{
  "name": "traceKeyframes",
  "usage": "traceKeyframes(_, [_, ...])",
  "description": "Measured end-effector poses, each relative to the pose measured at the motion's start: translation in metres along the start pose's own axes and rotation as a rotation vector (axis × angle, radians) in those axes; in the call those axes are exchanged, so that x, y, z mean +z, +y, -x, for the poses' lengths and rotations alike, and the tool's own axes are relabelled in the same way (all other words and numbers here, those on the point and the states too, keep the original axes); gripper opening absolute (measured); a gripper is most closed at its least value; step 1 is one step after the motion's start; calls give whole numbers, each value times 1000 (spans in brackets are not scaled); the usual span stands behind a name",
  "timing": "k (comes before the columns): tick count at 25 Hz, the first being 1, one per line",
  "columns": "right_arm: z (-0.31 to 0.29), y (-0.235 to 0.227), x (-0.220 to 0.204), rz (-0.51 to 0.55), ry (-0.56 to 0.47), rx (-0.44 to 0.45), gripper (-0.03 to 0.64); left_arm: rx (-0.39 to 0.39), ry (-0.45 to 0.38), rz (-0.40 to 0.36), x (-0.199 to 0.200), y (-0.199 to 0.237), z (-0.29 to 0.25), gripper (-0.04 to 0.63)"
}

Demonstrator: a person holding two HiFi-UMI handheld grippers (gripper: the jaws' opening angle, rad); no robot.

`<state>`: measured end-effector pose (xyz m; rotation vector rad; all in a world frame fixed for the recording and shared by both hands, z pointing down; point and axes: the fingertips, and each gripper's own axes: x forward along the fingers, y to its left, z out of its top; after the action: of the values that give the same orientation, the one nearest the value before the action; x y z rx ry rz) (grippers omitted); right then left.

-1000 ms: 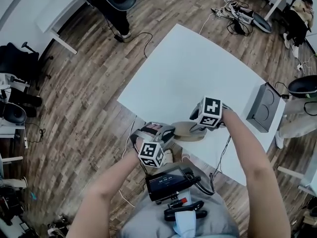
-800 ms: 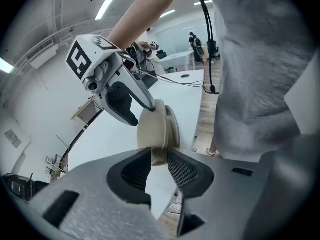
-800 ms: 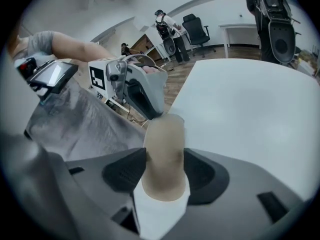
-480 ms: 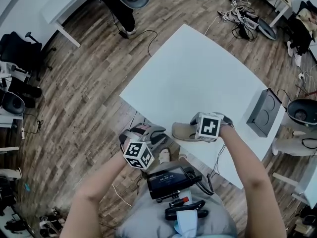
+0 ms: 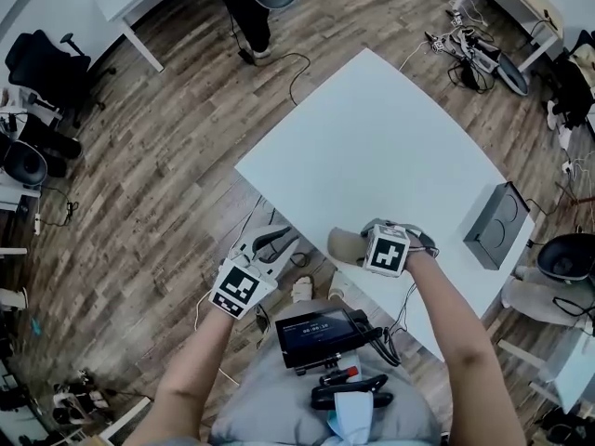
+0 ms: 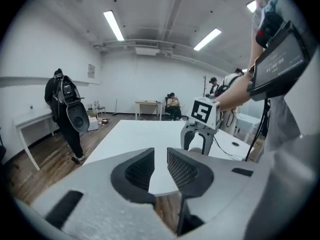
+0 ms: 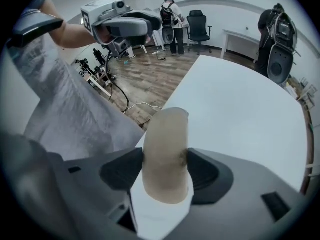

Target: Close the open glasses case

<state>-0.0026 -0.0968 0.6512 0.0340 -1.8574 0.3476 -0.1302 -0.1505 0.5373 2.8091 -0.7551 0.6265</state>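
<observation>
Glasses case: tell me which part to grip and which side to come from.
Probably best to grip the glasses case across its narrow width, near mid-length, coming from above: it lies flat, long and rounded, near the table edge. The right gripper straddles it so; its jaws have just been opening, pads against both long sides.

The left gripper (image 6: 160,166) and right gripper (image 7: 165,168) are grey, with dark ribbed pads (image 6: 182,170) and a white cube (image 5: 234,289) of black square markers. At six o'clock, a grey shirt (image 5: 270,412) bears a black screen unit (image 5: 316,333) with black cables (image 5: 394,340).
</observation>
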Motion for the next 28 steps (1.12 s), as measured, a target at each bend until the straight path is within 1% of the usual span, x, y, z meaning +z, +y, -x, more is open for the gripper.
traceKeyframes(2, [0,-3,1,-10,-2,4,258,-5,-31,115,-1,-6,4,87])
traceKeyframes(4, [1,-4,0,-21,-8,9,258,-19,-43,225,-10,-13,3,87])
traceKeyframes(5, [1,-5,-1,-23,-10,10,258,-30,-32,262,-17,-16,0,87])
traceKeyframes(6, [0,-5,-2,-24,-9,11,258,-45,-13,284,-26,-21,-4,86])
traceKeyframes(8, [-1,-5,-7,-43,9,19,258,-84,31,295,-39,-30,-12,87])
traceKeyframes(10, [-3,-5,-14,-82,43,31,259,-116,57,295,-45,-37,-17,87])
traceKeyframes(12, [-3,-5,-14,-98,53,43,258,-126,63,302,-46,-40,-19,87])
traceKeyframes(15, [-3,-2,-12,-105,34,59,258,-125,56,324,-46,-46,-18,87])
traceKeyframes(18, [-7,-3,-10,-96,2,55,258,-134,53,342,-48,-55,-18,87])
traceKeyframes(22, [-4,-2,-10,-86,15,45,258,-144,57,358,-51,-60,-16,87])
traceKeyframes(26, [-2,0,-5,-28,-11,22,262,-146,59,366,-53,-63,-15,87])
traceKeyframes(28, [0,0,-8,-22,-11,6,265,-143,57,364,-52,-62,-14,87])
